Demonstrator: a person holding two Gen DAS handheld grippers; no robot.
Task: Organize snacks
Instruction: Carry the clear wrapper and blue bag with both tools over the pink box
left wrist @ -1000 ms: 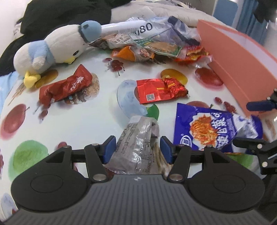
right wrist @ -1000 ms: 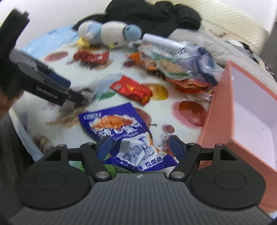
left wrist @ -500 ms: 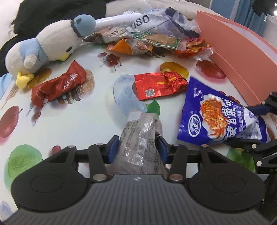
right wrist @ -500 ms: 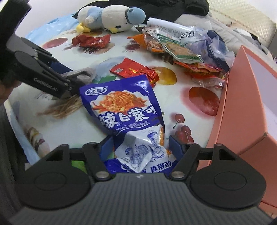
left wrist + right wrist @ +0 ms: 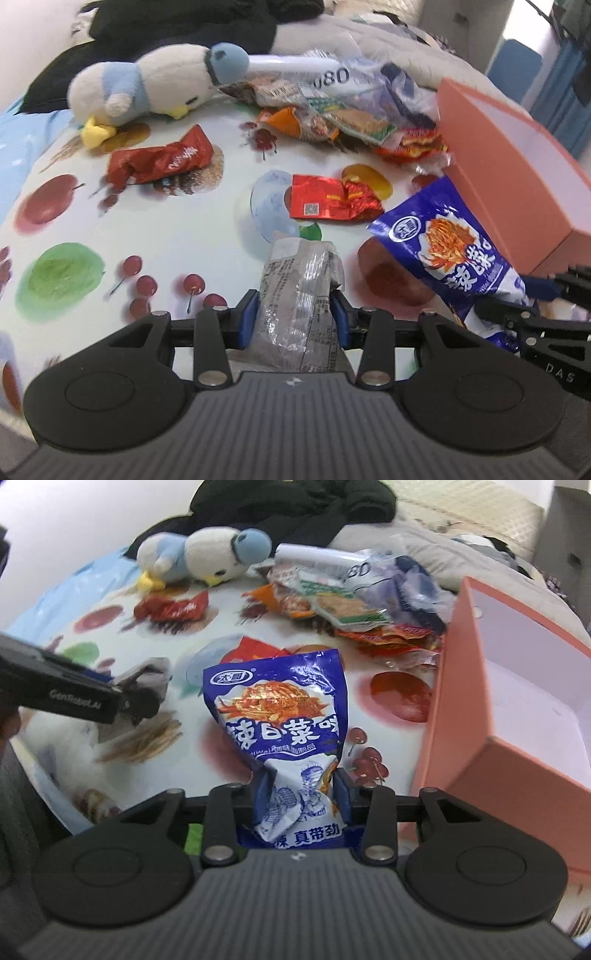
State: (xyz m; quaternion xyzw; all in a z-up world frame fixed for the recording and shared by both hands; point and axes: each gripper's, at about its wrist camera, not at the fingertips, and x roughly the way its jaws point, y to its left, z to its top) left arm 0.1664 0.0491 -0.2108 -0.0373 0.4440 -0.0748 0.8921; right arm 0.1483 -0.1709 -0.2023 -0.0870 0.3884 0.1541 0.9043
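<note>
My left gripper (image 5: 293, 314) is shut on a grey-silver snack packet (image 5: 299, 295) and holds it above the fruit-print tablecloth (image 5: 184, 236). My right gripper (image 5: 301, 794) is shut on the lower end of a blue snack bag (image 5: 280, 716), lifted and upright; the bag also shows in the left wrist view (image 5: 454, 251). An open salmon-pink box (image 5: 517, 701) stands at the right, close to the blue bag. The left gripper (image 5: 122, 698) with its grey packet shows at the left of the right wrist view.
On the cloth lie a red foil packet (image 5: 328, 203), a dark red wrapper (image 5: 162, 158) and a heap of several snack bags (image 5: 340, 110) at the back. A plush bird (image 5: 155, 85) lies far left. Dark clothes and bedding lie behind.
Both grippers closed on their packets and lifted them. The blue bag rose off the cloth and moved toward the pink box. The grey packet rose with the left gripper.
</note>
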